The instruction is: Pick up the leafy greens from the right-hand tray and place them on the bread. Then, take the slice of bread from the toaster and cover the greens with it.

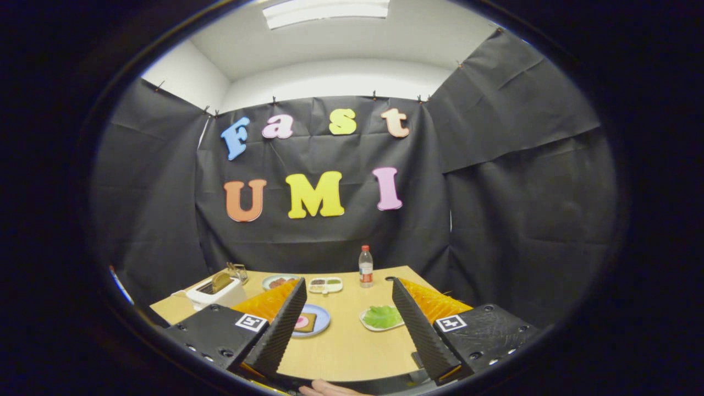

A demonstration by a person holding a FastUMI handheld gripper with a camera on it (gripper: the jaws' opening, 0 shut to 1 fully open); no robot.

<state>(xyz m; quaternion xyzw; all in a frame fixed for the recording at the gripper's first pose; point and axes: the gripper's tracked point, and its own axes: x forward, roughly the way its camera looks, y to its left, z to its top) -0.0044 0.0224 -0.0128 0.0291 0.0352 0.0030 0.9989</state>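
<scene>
Tongs (347,324) agape above one greens tray (381,318)

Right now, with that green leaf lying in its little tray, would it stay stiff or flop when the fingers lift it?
The leafy greens look thin and flat in the tray, so probably light and floppy, drooping at the edges. A hard pinch might bruise them. The gripper is open, its fingers apart, short of the tray.

tongs (347,324) spread wide apart, gripping nothing, raised level.
</scene>
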